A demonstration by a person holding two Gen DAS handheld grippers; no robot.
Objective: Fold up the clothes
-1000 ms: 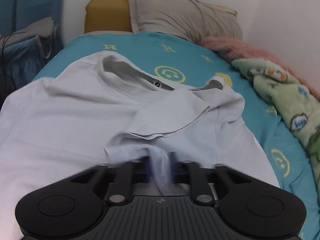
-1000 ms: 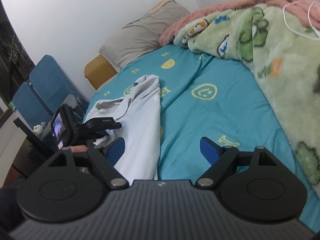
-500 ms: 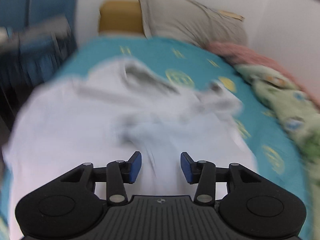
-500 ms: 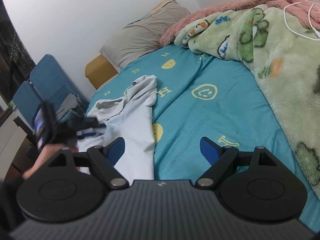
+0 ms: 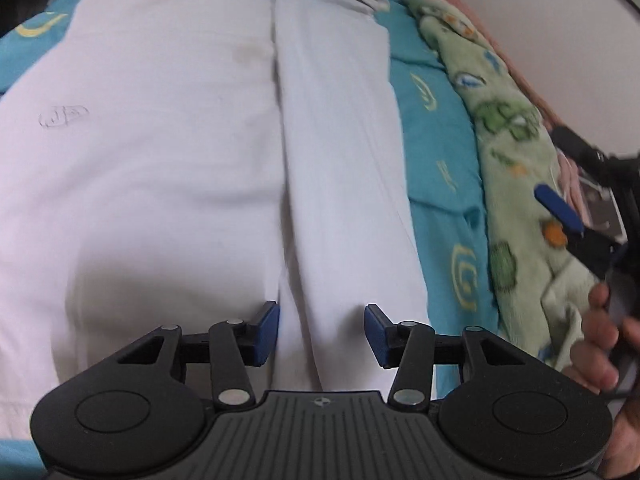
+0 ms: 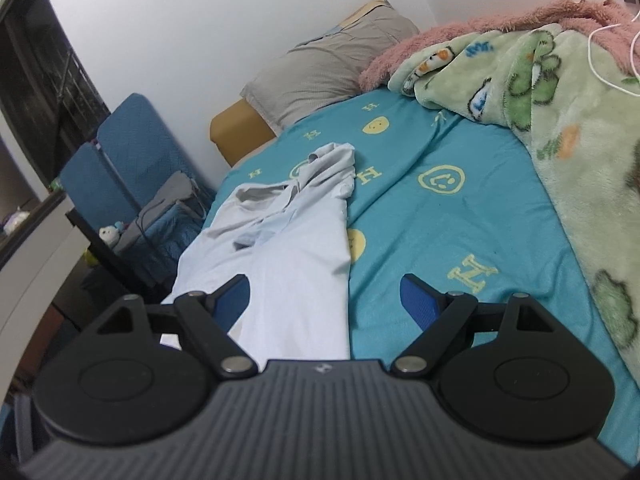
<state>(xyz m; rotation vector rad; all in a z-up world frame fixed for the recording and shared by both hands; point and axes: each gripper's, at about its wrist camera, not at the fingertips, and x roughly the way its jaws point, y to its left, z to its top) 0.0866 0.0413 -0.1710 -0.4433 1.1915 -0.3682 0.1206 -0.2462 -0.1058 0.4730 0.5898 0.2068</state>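
Shirt [image 5: 168, 160] spread flat on the bed, pale and long, right side already flapped inward so a lengthwise fold edge [image 5: 280, 140] runs straight ahead of the left gripper [image 5: 321, 332]. Left gripper low over the hem end, blue pads parted wide, nothing between them. Looks placed to straddle the folded strip [image 5: 344, 184] just in front, probably lining up a pinch on the hem for the next fold. Off to its right, teal bedsheet [image 5: 436, 152], then the green blanket [image 5: 516, 168], and the right hand [image 5: 604, 340] at the frame edge.

Right gripper [image 6: 326, 300] held back and higher, pads apart and empty too, over the shirt's right edge where cloth meets sheet. Reads as a waiting pose, well placed to catch the other hem corner. Ahead of it, collar [image 6: 260, 194] and a bunched sleeve [image 6: 332, 168] at the far end, not yet tidied. Further out, grey pillow [image 6: 328, 64] against the wall, blue chairs [image 6: 132, 168] off to the left.

Fold only partly done: one side in, left side still wide. Loose sleeve likely to spoil a neat crosswise fold unless tucked first.
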